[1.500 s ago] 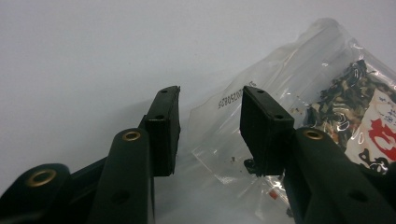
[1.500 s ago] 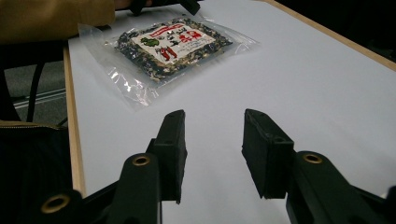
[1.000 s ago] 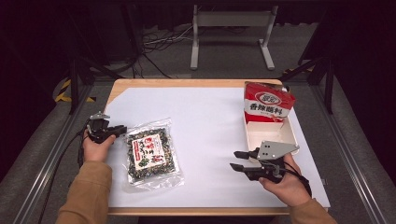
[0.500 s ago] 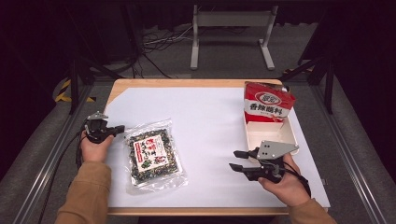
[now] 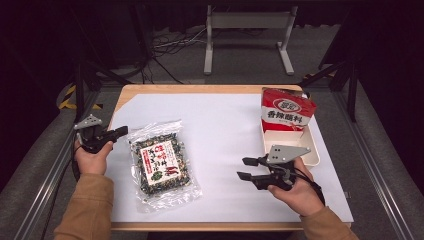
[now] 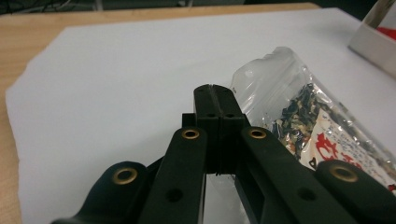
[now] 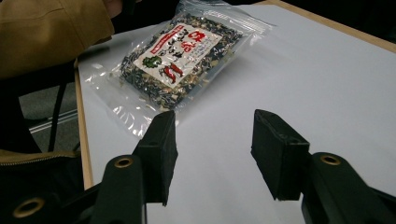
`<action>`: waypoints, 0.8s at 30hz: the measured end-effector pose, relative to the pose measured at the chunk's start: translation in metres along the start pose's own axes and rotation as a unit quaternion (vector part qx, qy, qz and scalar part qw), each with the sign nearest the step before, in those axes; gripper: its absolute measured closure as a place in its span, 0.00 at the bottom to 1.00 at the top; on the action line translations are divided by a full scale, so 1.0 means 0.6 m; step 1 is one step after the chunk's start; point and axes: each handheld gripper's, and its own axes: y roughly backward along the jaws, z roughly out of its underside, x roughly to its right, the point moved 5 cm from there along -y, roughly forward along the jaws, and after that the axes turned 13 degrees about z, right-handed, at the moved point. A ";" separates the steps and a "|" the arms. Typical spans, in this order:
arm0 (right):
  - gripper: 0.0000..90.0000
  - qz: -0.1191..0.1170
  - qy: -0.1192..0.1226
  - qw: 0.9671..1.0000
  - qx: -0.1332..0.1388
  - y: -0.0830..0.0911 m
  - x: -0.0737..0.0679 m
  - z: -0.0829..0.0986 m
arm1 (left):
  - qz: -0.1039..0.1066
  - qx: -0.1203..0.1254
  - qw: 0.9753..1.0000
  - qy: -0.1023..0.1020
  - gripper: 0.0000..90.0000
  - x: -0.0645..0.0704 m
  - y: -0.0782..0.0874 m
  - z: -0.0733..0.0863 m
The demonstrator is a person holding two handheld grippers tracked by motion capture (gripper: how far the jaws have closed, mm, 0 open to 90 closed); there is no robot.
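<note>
Left gripper [image 5: 121, 131] fingers pressed together beside spice bag [image 5: 161, 162]; right gripper [image 5: 246, 168] fingers wide.

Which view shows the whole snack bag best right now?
The high view: the snack bag lies flat on the white sheet, every edge visible. The right gripper view shows nearly all of it, slanted, beyond the open right tool. The left gripper view shows its upper part behind the shut left tool.
</note>
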 end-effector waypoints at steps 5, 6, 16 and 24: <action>0.51 -0.008 -0.007 1.000 0.001 -0.027 -0.002 -0.022 | 0.010 0.025 0.999 -0.028 1.00 0.029 0.023 -0.027; 0.51 -0.007 -0.005 1.000 0.001 -0.033 -0.001 -0.025 | 0.013 0.030 0.999 -0.033 1.00 0.035 0.027 -0.032; 0.44 -0.033 -0.019 0.999 -0.022 -0.088 -0.012 -0.051 | 0.031 0.057 0.996 -0.064 1.00 0.080 0.053 -0.058; 0.41 -0.055 -0.033 0.997 -0.036 -0.143 -0.026 -0.068 | 0.043 0.073 0.992 -0.091 1.00 0.119 0.072 -0.075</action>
